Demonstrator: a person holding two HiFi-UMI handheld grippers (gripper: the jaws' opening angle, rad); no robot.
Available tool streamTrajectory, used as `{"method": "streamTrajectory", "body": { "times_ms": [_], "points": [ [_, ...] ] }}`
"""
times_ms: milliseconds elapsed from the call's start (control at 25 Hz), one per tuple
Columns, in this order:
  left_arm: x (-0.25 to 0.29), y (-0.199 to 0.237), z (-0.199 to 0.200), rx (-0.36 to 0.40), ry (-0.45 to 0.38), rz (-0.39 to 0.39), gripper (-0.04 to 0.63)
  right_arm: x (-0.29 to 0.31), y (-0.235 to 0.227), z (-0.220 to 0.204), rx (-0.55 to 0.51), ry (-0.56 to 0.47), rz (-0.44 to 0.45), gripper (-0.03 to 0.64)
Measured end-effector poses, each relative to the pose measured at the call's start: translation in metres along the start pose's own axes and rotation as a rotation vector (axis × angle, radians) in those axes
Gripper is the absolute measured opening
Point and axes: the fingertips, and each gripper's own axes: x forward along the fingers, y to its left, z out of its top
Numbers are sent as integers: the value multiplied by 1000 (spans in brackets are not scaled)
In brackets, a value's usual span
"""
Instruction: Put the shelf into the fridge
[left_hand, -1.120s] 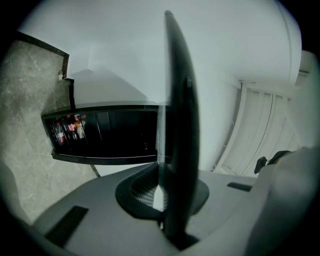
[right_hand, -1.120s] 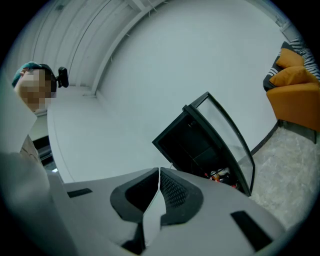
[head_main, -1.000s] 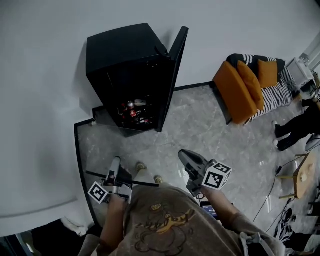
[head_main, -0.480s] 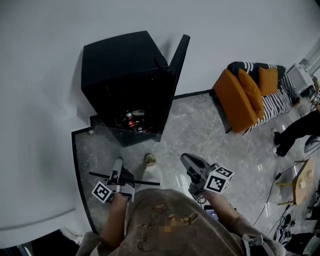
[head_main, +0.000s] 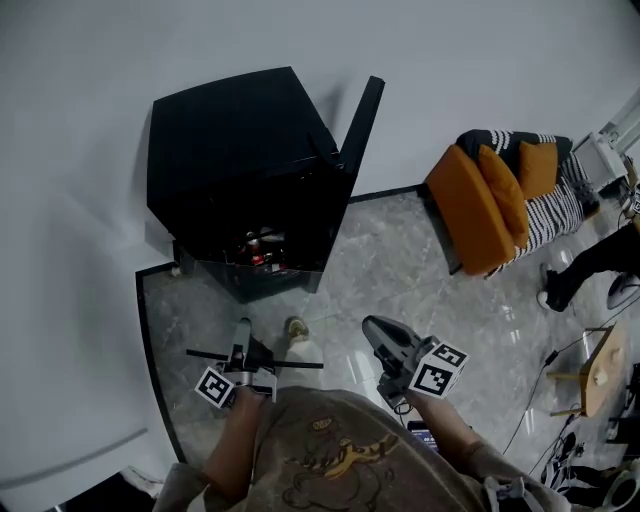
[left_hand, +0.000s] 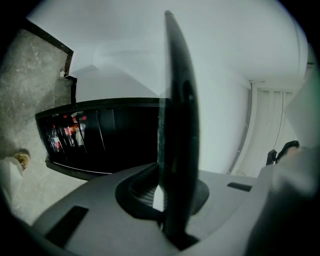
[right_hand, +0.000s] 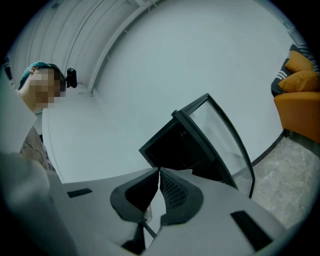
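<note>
Grey marble floor (head_main: 400, 270) meets a white wall (head_main: 500, 60), seen steeply from above. The shelf (head_main: 295, 364) is a thin dark panel, edge-on here, held low in front of the person's body and well apart from the fridge (head_main: 240, 150). My left tool (head_main: 243, 345) is clamped on it. In the left gripper view the panel stands upright between the nearly closed jaws. My right tool (head_main: 372, 328) hangs off to the right, jaws pressed together on nothing, not touching the shelf.

Ahead, the black fridge has its door (head_main: 358, 125) swung open on the right. Red-labelled bottles (head_main: 262, 248) sit low inside. I cannot make out any rails in the dark interior. Further right are an orange sofa (head_main: 480, 195) and a bystander's legs (head_main: 590, 262).

My reading is that the shelf is picked up and the door is open, so the carry is under way. What is left is to reach the fridge, level the panel with a slot, slide it in and let go.
</note>
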Motion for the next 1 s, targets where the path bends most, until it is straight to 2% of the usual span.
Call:
{"method": "streamTrajectory", "body": {
  "times_ms": [320, 560, 1000],
  "points": [
    [33, 37, 5, -23, -36, 46, 15, 31, -22, 13, 0, 25, 15, 25],
    [57, 64, 13, -62, -98, 68, 15, 45, -33, 16, 10, 50, 12, 25],
    [92, 107, 29, -60, -138, 105, 15, 59, -53, 18, 26, 96, -18, 25]
  ]
}}
